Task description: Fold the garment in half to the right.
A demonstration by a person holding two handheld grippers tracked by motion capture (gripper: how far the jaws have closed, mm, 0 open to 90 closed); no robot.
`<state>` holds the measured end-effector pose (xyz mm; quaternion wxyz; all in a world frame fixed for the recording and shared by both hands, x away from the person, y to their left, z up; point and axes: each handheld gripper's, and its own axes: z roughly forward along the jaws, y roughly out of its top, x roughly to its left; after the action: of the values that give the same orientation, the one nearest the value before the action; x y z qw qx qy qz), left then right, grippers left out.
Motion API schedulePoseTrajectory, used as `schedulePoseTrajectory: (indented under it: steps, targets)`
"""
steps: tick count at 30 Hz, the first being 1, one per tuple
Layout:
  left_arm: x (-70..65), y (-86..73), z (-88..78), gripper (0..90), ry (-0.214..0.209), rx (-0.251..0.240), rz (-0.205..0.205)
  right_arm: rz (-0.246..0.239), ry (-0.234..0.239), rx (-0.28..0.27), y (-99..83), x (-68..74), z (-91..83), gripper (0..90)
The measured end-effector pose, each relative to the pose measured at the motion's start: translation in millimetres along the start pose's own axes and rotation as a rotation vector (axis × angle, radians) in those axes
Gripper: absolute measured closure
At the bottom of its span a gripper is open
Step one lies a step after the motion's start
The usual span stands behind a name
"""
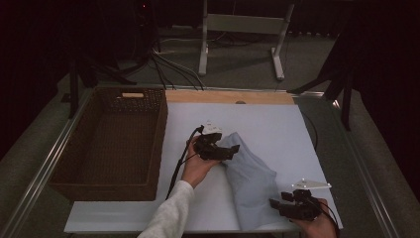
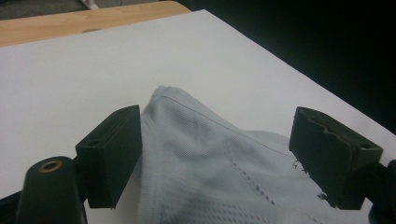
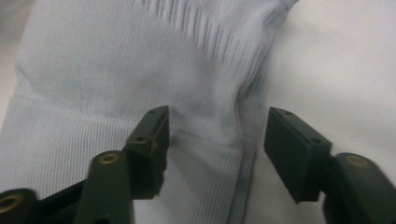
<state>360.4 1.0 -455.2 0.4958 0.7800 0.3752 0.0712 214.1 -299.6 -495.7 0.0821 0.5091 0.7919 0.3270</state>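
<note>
One pale blue garment (image 1: 250,186) on one white board (image 1: 277,129), one wicker basket (image 1: 111,144), left gripper (image 1: 229,150) and right gripper (image 1: 275,204) both released, jaws apart over the cloth

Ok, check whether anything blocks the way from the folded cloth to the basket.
Nothing visible does. The pale blue cloth lies on the white board, the wicker basket stands open to its left, and bare board lies between them.

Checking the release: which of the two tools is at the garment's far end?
The left tool, open at the far tip of the pale blue garment; the right tool sits at its near ribbed hem.
</note>
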Motion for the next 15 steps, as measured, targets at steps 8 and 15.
schedulePoseTrajectory:
  steps: [8, 15]
  targets:
    - [-6.6, -6.5, -10.7, 17.3, -0.022, -0.010, 0.003, -0.026, -0.017, 0.050, -3.4, 3.1, 8.2, 39.0]
    - [-7.7, -16.8, -16.6, 16.8, -0.022, 0.012, 0.006, -0.041, -0.030, 0.054, -3.6, 5.1, 7.9, 47.3]
